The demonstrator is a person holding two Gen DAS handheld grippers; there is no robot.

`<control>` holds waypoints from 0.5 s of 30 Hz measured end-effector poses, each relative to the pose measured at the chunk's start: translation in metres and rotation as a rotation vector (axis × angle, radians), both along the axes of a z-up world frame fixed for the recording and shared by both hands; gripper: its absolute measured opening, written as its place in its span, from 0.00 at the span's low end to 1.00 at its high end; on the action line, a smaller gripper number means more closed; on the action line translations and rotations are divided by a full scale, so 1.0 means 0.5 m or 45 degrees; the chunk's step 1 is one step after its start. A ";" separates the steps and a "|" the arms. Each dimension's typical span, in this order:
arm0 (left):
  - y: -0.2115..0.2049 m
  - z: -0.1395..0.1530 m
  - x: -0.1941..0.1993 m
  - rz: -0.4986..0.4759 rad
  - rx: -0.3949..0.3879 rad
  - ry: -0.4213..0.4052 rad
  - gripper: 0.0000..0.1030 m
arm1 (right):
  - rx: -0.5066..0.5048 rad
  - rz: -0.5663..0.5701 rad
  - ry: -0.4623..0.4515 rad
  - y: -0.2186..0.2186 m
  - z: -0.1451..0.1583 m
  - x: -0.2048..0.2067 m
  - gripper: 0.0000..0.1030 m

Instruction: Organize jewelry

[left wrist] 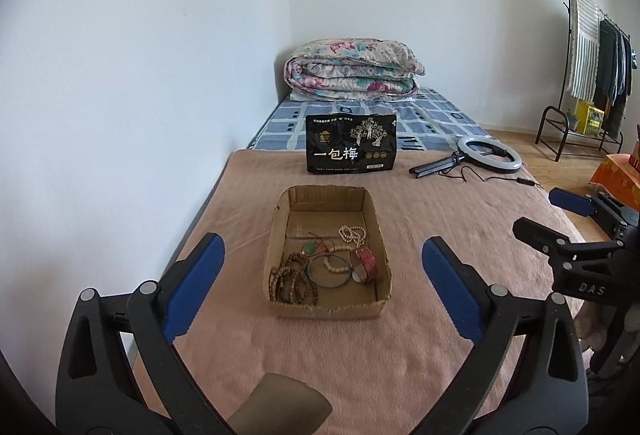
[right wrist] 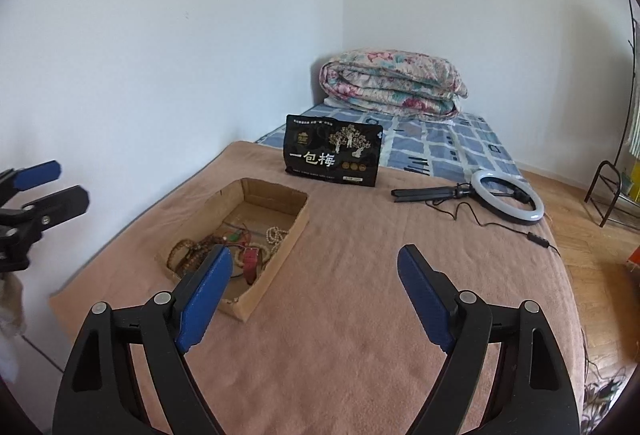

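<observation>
A shallow cardboard box [left wrist: 280, 235] on the bed held brown bead strands [left wrist: 294, 281], pearl beads [left wrist: 352, 235], a thin bangle [left wrist: 329, 272] and a red band [left wrist: 366, 263]. In front of the box, the left hand-held gripper [left wrist: 322, 289] and right hand-held gripper [right wrist: 314, 293] both stood spread, pinching nothing.

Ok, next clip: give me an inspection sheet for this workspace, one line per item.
Surface: pinkish-brown blanket over a bed.
Job's things: open cardboard box holding brown bead strings, white bead strands, a thin metal bangle, a red bangle and a green pendant on red cord.
Clutter: black snack bag, ring light on a folded stand.
Grippers: left gripper and right gripper, jaws open, holding nothing.
Cables: ring light cord trailing over the blanket.
Surroundings: folded floral quilt, clothes rack, white walls.
</observation>
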State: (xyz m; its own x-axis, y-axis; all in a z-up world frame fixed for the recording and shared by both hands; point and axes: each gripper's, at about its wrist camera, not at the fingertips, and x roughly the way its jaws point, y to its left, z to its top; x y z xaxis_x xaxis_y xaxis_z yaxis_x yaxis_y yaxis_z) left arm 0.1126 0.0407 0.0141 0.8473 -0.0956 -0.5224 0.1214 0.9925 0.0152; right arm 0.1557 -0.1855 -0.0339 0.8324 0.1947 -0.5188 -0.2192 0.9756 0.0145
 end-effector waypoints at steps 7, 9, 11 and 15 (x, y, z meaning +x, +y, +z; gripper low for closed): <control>-0.013 0.000 -0.054 0.002 0.025 -0.019 0.99 | 0.010 -0.061 0.018 -0.020 -0.009 -0.016 0.82; -0.017 0.000 -0.065 -0.004 0.031 -0.021 0.99 | 0.037 -0.052 0.020 -0.029 -0.006 -0.019 0.82; -0.020 -0.001 -0.074 -0.006 0.033 -0.022 0.99 | 0.024 -0.054 0.021 -0.035 -0.004 -0.022 0.82; -0.025 -0.003 -0.079 -0.006 0.022 -0.013 0.99 | 0.027 -0.062 0.008 -0.046 -0.001 -0.030 0.82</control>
State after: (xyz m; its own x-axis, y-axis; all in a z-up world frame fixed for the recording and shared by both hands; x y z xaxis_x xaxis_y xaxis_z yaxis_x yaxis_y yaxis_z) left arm 0.0733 0.0283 0.0124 0.8522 -0.0910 -0.5152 0.1261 0.9915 0.0334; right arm 0.1409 -0.2086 -0.0342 0.8381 0.1648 -0.5200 -0.1711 0.9846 0.0362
